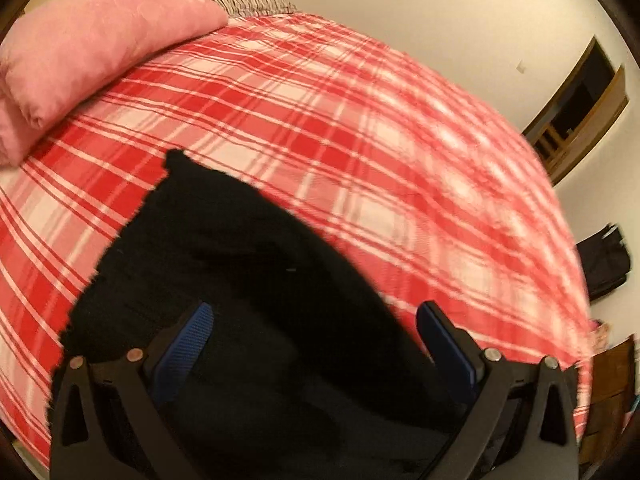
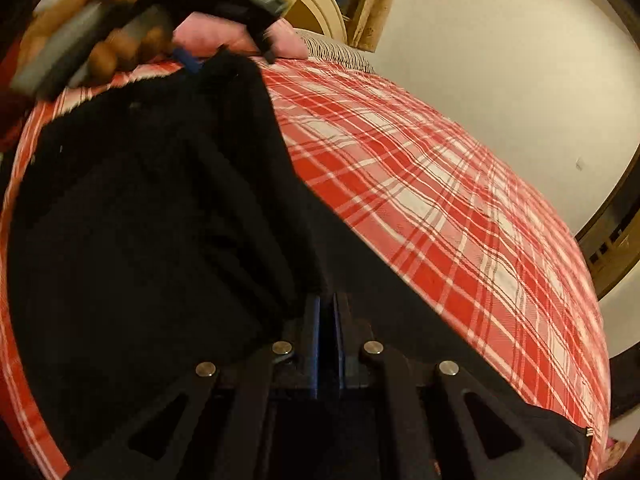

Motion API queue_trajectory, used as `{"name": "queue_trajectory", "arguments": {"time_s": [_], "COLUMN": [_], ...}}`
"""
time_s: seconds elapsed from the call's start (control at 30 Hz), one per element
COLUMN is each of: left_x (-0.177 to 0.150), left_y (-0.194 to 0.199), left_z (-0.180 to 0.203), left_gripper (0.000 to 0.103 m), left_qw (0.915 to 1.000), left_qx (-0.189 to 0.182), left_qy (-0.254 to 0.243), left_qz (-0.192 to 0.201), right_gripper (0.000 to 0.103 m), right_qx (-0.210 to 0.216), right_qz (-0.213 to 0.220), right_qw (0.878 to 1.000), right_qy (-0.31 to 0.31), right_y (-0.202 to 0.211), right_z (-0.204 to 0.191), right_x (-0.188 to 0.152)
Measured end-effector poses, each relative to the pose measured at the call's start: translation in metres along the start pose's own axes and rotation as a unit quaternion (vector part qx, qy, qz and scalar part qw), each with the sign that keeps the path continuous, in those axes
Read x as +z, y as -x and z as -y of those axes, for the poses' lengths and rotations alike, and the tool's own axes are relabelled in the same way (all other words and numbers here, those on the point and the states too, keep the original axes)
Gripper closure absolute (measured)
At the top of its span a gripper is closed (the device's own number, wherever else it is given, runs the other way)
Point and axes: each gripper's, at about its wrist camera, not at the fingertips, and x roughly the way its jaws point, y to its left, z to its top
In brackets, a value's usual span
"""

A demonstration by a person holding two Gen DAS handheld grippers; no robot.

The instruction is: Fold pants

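Black pants (image 1: 248, 264) lie on a bed with a red and white plaid cover (image 1: 360, 128). My left gripper (image 1: 314, 320) is open, its blue pads (image 1: 200, 324) spread wide just above the black cloth, nothing between them. In the right wrist view the pants (image 2: 152, 220) fill the left half of the bed. My right gripper (image 2: 329, 312) is shut on the near edge of the pants, blue pads pressed together on the cloth. The left gripper (image 2: 192, 60) and the hand holding it show at the far end of the pants.
A pink pillow (image 1: 92, 52) lies at the head of the bed, with a striped pillow (image 1: 248, 0) behind it. A cream wall (image 1: 440, 20) runs along the far side. A wooden door frame (image 1: 580, 112) and a dark bag (image 1: 604, 260) stand at the right.
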Motion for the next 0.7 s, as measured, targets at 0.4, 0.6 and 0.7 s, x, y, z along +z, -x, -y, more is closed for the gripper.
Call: {"name": "queue_trajectory", "arguments": {"time_s": [0.4, 0.6, 0.7], "left_x": [-0.003, 0.014, 0.018], "left_y": [-0.046, -0.036, -0.042], "left_z": [0.002, 0.019, 0.031], "left_gripper": [0.022, 0.008, 0.008], "left_qw": [0.9961, 0.9947, 0.9909], "left_qx": [0.022, 0.084, 0.11], "left_qy": [0.042, 0.006, -0.032], "left_qz": [-0.075, -0.06, -0.071], "right_gripper": [0.097, 0.097, 0.097], "right_qx": [-0.062, -0.099, -0.109], "right_qz": [0.026, 0.036, 0.045], "right_qw": [0.997, 0.992, 0.991], "right_qy": [0.022, 0.063, 0.07], "right_y": [0.004, 0.0, 0.003], "right_z": [-0.021, -0.031, -0.035], "right_x": [-0.009, -0.008, -0.009]}}
